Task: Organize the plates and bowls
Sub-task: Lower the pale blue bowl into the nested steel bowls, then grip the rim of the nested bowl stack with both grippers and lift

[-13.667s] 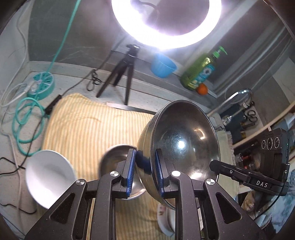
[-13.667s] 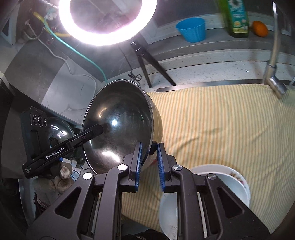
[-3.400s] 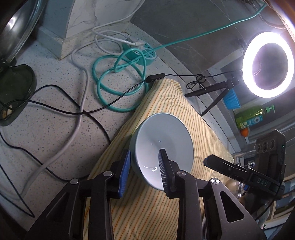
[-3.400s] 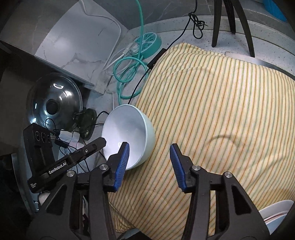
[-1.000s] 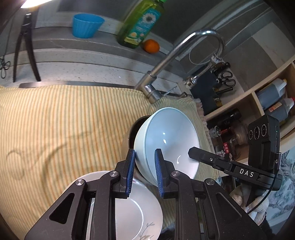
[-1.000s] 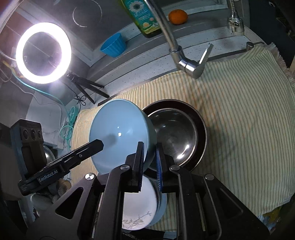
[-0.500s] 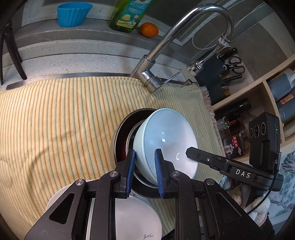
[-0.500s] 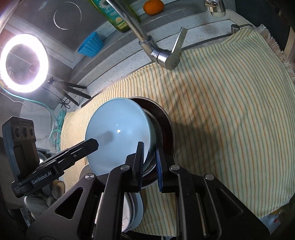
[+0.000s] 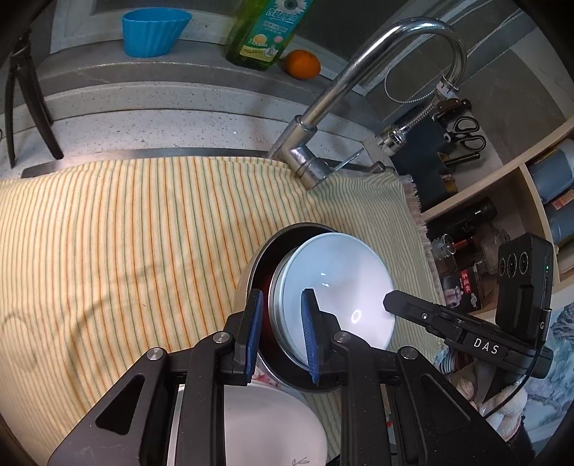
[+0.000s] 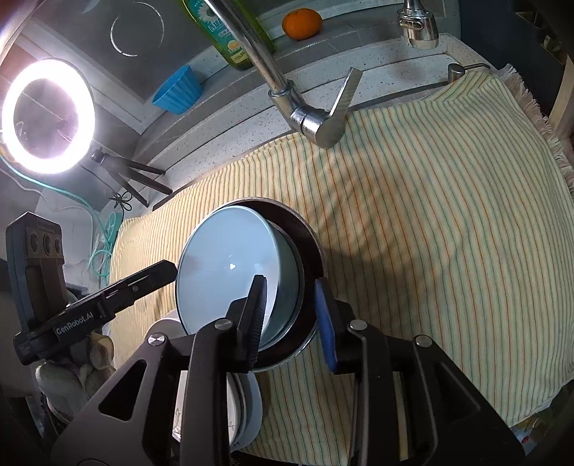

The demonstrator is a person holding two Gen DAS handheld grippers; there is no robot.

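While both claws (image 9: pixel 280 335) (image 10: pixel 292 315) gape, glossy pale-blue bowl (image 9: pixel 333 283) nests inside round steel bowls (image 9: pixel 256 283).

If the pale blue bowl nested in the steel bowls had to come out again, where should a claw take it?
Probably by the pale blue bowl's rim, one finger inside, one outside, approaching from above on its raised side. It sits tilted in the steel bowls, so that edge stands clear while its walls are buried.

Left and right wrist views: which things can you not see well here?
- Steel bowls under the pale bowl: the pale bowl hides them; their count is unclear.
- White plate: left gripper covers it and the bottom edge cuts it off.
- Bottle: the top edge cuts it off; the tap crosses it.
- Bottle label: too small.
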